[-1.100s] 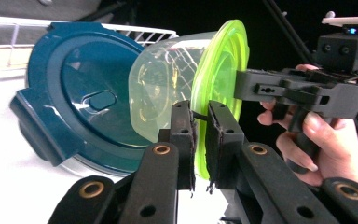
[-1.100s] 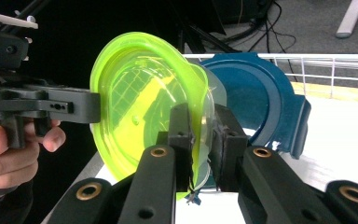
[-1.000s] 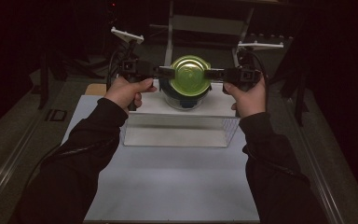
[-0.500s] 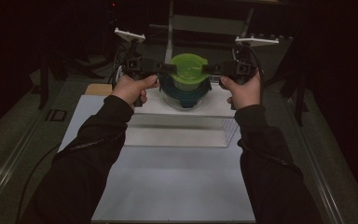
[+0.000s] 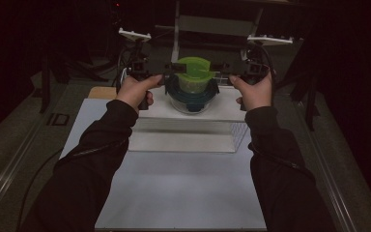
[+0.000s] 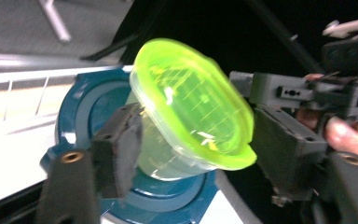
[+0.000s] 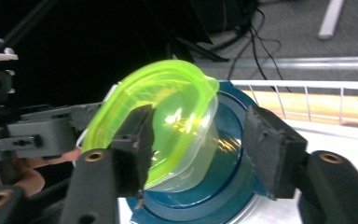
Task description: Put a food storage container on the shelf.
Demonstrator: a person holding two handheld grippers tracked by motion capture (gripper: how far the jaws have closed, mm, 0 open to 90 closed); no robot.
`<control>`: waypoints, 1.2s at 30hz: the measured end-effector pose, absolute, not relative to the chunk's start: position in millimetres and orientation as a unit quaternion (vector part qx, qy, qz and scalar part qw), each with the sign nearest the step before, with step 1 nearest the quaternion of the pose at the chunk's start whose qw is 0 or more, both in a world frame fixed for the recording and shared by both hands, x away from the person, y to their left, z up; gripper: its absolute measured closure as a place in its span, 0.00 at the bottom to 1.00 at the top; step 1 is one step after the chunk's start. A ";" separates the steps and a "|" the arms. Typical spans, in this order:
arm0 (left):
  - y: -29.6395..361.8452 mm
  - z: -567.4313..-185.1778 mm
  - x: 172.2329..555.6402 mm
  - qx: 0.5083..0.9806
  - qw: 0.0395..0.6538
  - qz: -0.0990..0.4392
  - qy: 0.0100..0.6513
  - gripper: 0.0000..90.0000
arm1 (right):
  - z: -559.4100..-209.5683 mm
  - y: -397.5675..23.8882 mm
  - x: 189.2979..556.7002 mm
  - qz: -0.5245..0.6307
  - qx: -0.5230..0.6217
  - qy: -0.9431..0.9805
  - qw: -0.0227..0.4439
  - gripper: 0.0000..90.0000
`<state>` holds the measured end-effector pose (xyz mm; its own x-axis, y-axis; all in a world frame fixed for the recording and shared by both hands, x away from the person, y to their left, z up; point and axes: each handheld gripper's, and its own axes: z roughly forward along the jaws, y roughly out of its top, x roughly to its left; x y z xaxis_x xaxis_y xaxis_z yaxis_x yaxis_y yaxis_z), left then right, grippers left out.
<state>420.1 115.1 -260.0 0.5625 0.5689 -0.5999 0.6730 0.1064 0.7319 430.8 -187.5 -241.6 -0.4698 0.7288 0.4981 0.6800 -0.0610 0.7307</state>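
High view has both grippers meeting at a green-lidded tub (image 5: 193,77) sitting in the mouth of a blue-rimmed bowl (image 5: 193,96) on the raised white shelf (image 5: 222,108); by the look of it, the lift-out is barely begun. The left gripper (image 6: 193,149) and right gripper (image 7: 205,144) each straddle the tub (one pad touching, jaws parted, no squeeze yet).

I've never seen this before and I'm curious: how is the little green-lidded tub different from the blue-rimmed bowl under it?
The green-lidded tub is smaller and narrower; the blue-rimmed bowl is wider. The tub's lid is bright yellow-green, the bowl's rim dark blue. The tub sits between the grippers' jaws; the bowl sits below it on the white stand. Both have clear walls.
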 end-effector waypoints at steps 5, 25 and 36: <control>120.1 -255.5 406.3 0.678 0.592 -0.026 0.434 0.23 | -240.0 -189.8 422.0 0.526 0.492 0.693 0.029 0.30; 121.7 -291.6 327.0 0.713 0.616 0.050 0.331 0.00 | -279.6 -201.3 364.3 0.538 0.416 0.732 0.045 0.23; 129.9 -326.8 293.5 0.730 0.598 0.069 0.324 0.00 | -326.2 -203.4 326.5 0.544 0.386 0.745 0.031 0.21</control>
<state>293.5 129.9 -326.8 0.7810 0.5547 -0.2869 0.3907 -0.0755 0.9174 326.5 -203.4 -326.2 -0.7005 0.6081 0.3734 0.5411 0.1115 0.8335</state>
